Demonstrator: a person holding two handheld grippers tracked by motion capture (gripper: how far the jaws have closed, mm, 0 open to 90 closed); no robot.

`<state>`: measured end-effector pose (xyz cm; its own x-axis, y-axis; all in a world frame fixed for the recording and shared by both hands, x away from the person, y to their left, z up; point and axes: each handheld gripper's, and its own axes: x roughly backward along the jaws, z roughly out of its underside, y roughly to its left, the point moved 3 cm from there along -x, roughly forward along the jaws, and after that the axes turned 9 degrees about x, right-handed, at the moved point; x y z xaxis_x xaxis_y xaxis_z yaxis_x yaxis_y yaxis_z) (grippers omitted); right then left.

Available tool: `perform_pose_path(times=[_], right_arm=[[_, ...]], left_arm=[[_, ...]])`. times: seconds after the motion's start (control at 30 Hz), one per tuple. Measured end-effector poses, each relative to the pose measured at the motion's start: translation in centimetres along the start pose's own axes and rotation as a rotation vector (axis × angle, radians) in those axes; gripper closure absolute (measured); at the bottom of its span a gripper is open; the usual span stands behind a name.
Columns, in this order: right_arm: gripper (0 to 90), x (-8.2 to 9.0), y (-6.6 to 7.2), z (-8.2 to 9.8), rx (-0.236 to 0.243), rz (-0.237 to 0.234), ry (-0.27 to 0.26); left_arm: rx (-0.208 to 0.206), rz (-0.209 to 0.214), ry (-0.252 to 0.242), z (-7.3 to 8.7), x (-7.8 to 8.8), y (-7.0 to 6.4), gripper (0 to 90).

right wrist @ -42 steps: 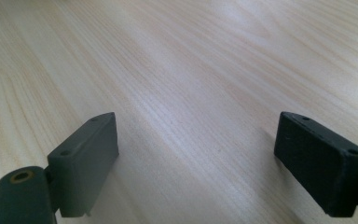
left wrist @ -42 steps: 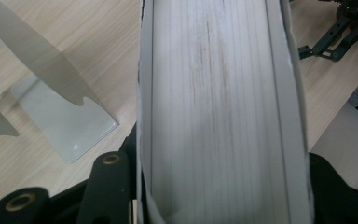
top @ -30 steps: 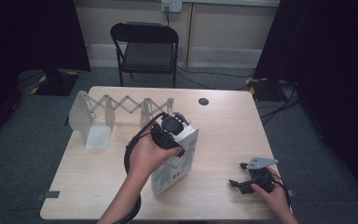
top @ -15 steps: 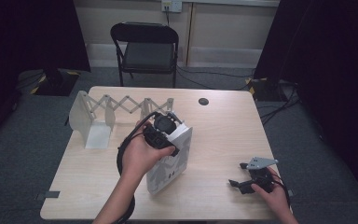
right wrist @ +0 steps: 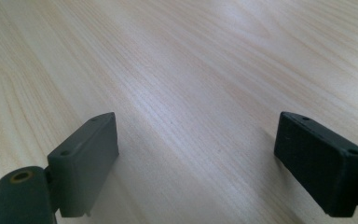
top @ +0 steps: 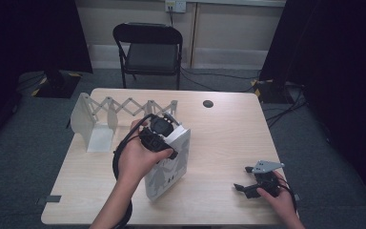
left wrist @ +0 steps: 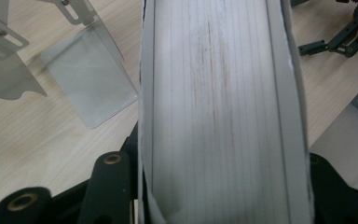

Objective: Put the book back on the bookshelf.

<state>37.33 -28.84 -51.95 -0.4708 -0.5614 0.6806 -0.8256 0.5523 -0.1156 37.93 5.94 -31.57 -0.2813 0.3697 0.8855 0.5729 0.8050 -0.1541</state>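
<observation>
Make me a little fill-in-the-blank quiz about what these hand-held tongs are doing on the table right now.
1. The left tongs are shut on a thick white ____, gripped across its page edges.
2. The right tongs rest over bare table with their jaws ____.
3. The expandable rack lies on the table's ____ side in the high view.
4. Behind the table stands a black ____.

Missing words: book; open; left; chair

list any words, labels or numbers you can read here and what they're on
None can be read.
The book cover shows dark printed figures, too small and blurred to tell as text.
Its page edge bears only stains and lines.
The bookend rack and table carry no writing.
</observation>
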Motion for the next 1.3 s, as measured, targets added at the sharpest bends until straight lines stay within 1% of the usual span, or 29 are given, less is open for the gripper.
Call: perform_pose_path(times=[0.1,0.13,0.2,0.37,0.4,0.43,0.5,0.53,0.57,0.6,0.63,0.67,0.83,0.87,0.93,0.97,1.1,1.23,1.3], right_arm=[[13.1,0.0,0.0,0.0,0.000,0.000,0.000],[13.1,0.0,0.0,0.0,0.000,0.000,0.000],[13.1,0.0,0.0,0.0,-0.001,-0.001,0.001],[13.1,0.0,0.0,0.0,0.000,0.000,0.001],[13.1,0.0,0.0,0.0,-0.001,0.000,0.001],[13.1,0.0,0.0,0.0,0.000,0.000,0.001],[13.1,0.0,0.0,0.0,0.000,0.000,0.001],[13.1,0.0,0.0,0.0,0.000,0.000,0.001],[13.1,0.0,0.0,0.0,0.000,0.000,0.000],[13.1,0.0,0.0,0.0,0.000,0.000,0.000],[13.1,0.0,0.0,0.0,-0.001,-0.001,0.001],[13.1,0.0,0.0,0.0,0.000,0.000,0.001],[13.1,0.0,0.0,0.0,0.000,0.000,0.000],[13.1,0.0,0.0,0.0,-0.001,-0.001,0.001],[13.1,0.0,0.0,0.0,-0.001,-0.001,0.001],[13.1,0.0,0.0,0.0,-0.001,-0.001,0.001],[13.1,0.0,0.0,0.0,0.000,0.000,0.001],[13.1,0.0,0.0,0.0,0.000,-0.001,0.001],[13.1,0.0,0.0,0.0,0.000,-0.001,0.001]], left_arm=[[0.002,-0.008,0.002,0.1,0.3,0.2,52.1],[0.012,-0.009,-0.002,0.2,0.4,0.3,52.1],[0.017,-0.014,0.005,0.3,0.6,0.5,52.0],[0.018,-0.025,0.012,0.4,0.9,0.8,52.0],[0.029,-0.024,0.007,0.5,0.9,0.8,52.0],[0.025,-0.025,0.010,0.5,1.0,0.9,52.0],[0.030,-0.029,0.006,0.6,1.2,1.1,52.0],[0.024,-0.031,0.008,0.6,1.2,1.2,52.0],[0.044,-0.031,0.009,0.6,1.3,1.3,52.0],[0.036,-0.032,0.014,0.7,1.4,1.4,52.0],[0.036,-0.032,0.014,0.7,1.4,1.4,52.0],[0.046,-0.030,0.008,0.7,1.4,1.5,52.0],[0.038,-0.036,0.015,0.8,1.5,1.5,52.1],[0.051,-0.035,0.011,0.8,1.6,1.6,52.1],[0.049,-0.038,0.011,0.9,1.7,1.7,52.1],[0.057,-0.039,0.006,0.9,1.8,1.8,52.1],[0.060,-0.047,0.004,1.0,2.0,2.0,52.1],[0.075,-0.058,0.003,1.2,2.3,2.4,52.1],[0.090,-0.067,-0.001,1.4,2.4,2.7,52.2]])
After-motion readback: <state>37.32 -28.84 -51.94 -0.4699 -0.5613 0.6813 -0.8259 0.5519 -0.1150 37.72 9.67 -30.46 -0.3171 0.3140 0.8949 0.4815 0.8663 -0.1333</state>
